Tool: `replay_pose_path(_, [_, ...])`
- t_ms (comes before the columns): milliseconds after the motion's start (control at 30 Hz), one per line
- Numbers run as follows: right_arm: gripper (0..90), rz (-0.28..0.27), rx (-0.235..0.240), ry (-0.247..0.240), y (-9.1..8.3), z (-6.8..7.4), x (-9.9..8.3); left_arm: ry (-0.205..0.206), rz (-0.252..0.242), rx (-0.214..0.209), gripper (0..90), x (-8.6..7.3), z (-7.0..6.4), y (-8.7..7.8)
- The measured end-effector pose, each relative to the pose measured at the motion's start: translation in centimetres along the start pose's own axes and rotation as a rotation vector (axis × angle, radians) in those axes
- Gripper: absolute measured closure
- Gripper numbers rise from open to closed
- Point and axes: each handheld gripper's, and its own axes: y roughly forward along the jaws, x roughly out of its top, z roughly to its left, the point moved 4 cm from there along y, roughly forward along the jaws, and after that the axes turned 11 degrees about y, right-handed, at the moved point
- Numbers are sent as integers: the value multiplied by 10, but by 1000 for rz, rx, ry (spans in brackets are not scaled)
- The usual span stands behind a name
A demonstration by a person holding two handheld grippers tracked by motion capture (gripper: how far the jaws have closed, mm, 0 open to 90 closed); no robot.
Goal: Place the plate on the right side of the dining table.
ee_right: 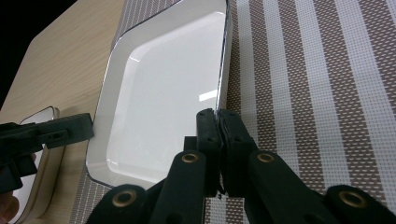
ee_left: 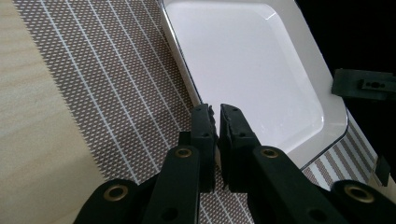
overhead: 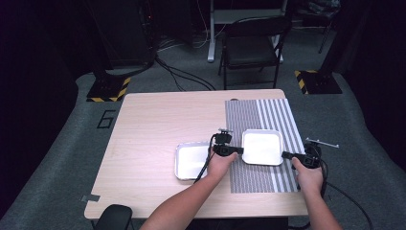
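Observation:
A white square plate [overhead: 262,146] sits over the striped placemat [overhead: 268,115] on the wooden table [overhead: 153,129]. My left gripper [overhead: 241,150] pinches the plate's left rim, and in the left gripper view its jaws [ee_left: 215,108] are closed on that rim [ee_left: 187,79]. My right gripper [overhead: 284,154] grips the opposite rim; the right gripper view has it [ee_right: 217,113] shut on the plate's edge [ee_right: 223,60]. I cannot tell whether the plate is raised off the mat. A second white plate [overhead: 178,163] lies on bare wood just left of the mat.
A black folding chair [overhead: 251,45] stands beyond the table's far edge. A black rounded object [overhead: 112,218] sits at the table's near-left corner, with a small piece of tape [overhead: 90,197] beside it. Yellow-and-black striped stand bases [overhead: 107,91] rest on the floor.

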Motion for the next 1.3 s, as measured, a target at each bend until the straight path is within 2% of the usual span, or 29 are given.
replay_pose_path(33, [882,3,1,-1,1,-1,0,8,8,3,845,0,1,0])
replay_pose_path(133, [882,3,-2,6,3,-2,2,-6,7,9,845,1,0,2])
replay_pose_path(233, [883,5,-13,-1,7,-4,3,18,23,15,844,1,1,3])
replay_pose_path(267, [878,0,-17,-1,7,-4,3,-9,-8,-46,900,3,-2,4])
replay_pose_path(300, [880,14,19,13,8,-3,3,-6,2,-67,900,4,-4,6])
replay_pose_path(333, [881,22,50,29,11,-2,3,-6,9,-63,900,5,-9,8])
replay_pose_path(367, [886,25,38,18,13,2,2,23,7,-53,900,6,-14,10])
replay_pose_path(433, [888,-26,-37,-80,17,11,0,80,0,-26,900,8,-23,10])
replay_pose_path(467, [888,-37,-55,-98,18,15,-2,102,2,-17,899,8,-23,10])
replay_pose_path(500, [889,-46,-73,-110,19,17,-3,102,12,-11,896,7,-22,9])
replay_pose_path(533, [889,-49,-88,-110,20,17,-4,84,14,-7,892,7,-19,9])
replay_pose_path(633, [889,-39,-94,-73,22,9,-3,29,1,-16,881,5,-10,5])
replay_pose_path(700, [889,-32,-85,-41,21,6,-3,35,0,-7,867,4,-8,3])
replay_pose_path(767, [889,-41,-90,-48,20,2,-4,30,4,-4,850,3,-6,1])
replay_pose_path(867, [889,-50,-76,-21,19,-1,-4,28,5,4,843,2,-4,0])
replay_pose_path(1067, [889,-75,-93,-39,16,-3,-5,38,6,13,837,1,-4,1])
replay_pose_path(1133, [889,-81,-105,-25,15,-3,-5,35,17,18,831,0,-3,1])
replay_pose_path(1200, [889,-87,-110,-40,14,-5,-5,32,19,20,822,0,-3,1])
replay_pose_path(1300, [888,-101,-116,-30,12,-7,-5,34,23,21,808,-1,-2,1])
